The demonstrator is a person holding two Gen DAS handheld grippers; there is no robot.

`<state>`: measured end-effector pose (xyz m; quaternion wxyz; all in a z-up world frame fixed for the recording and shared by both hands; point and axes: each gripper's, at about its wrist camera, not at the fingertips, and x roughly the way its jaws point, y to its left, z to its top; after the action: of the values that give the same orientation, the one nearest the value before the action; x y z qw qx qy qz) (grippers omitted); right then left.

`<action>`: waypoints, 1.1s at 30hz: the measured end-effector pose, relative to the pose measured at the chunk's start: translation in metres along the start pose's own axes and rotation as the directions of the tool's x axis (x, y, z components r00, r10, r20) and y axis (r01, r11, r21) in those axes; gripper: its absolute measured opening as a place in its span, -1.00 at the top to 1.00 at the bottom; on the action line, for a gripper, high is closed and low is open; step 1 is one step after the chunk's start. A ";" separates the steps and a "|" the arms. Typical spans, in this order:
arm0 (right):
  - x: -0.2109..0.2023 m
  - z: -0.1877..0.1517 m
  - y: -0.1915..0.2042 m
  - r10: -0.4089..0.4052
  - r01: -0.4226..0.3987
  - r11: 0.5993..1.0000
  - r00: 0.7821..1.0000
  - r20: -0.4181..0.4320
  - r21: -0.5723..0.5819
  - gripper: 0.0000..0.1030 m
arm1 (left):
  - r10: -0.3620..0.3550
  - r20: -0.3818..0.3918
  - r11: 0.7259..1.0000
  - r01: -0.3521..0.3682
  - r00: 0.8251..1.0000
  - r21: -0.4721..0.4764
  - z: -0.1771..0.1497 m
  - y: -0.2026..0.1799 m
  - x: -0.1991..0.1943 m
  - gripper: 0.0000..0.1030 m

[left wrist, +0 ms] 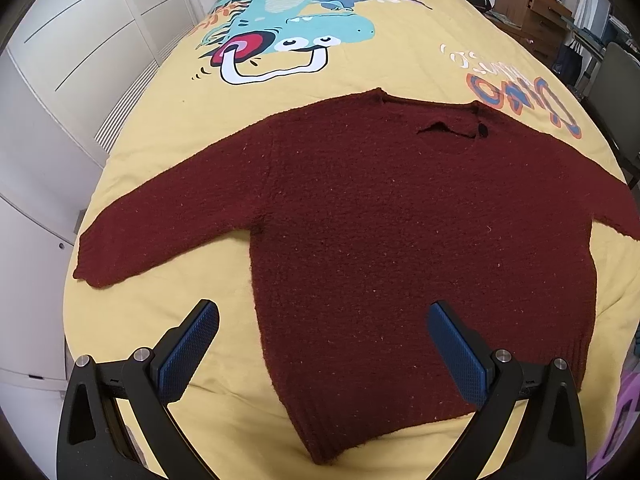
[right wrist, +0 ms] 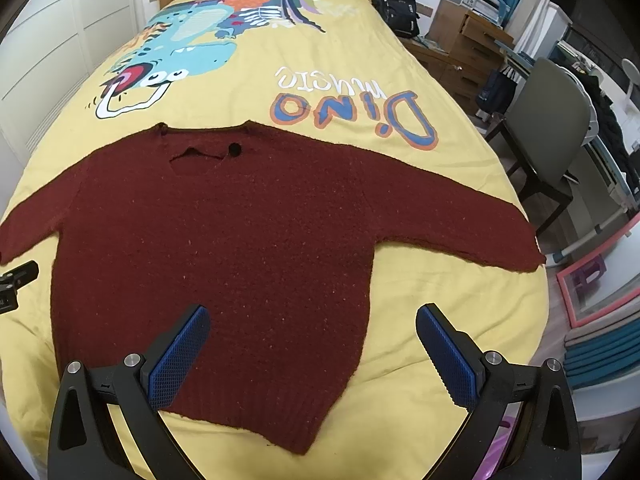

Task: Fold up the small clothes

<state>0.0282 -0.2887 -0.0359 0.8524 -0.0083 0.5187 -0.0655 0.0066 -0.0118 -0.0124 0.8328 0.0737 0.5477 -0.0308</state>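
Observation:
A dark red knitted sweater [left wrist: 380, 240] [right wrist: 224, 240] lies flat on the yellow bedspread [left wrist: 168, 152] [right wrist: 420, 320], both sleeves spread out sideways, neck toward the headboard, hem toward me. My left gripper [left wrist: 322, 320] hovers open above the hem's left part, its blue pads wide apart with nothing between them. Over the hem's right side my right gripper [right wrist: 312, 324] also stands open and holds nothing. A black piece of the left gripper [right wrist: 16, 284] shows at the left edge of the right wrist view.
The bedspread carries a dinosaur print [left wrist: 288, 28] and "Dino music" lettering [right wrist: 352, 108]. White wardrobe doors [left wrist: 80, 40] run along the left. To the right stand a grey chair [right wrist: 552, 128], wooden drawers [right wrist: 468, 44] and a black backpack [right wrist: 398, 8].

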 end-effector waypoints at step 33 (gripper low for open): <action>0.008 -0.001 0.005 -0.005 0.005 1.000 1.000 -0.029 -0.010 -0.99 | -0.012 -0.015 1.000 0.012 1.000 0.000 -0.002 0.000 0.003 -0.98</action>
<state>0.0317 -0.2849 -0.0439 0.8447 -0.0129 0.5311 -0.0651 0.0063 -0.0112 -0.0159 0.8285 0.0707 0.5544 -0.0354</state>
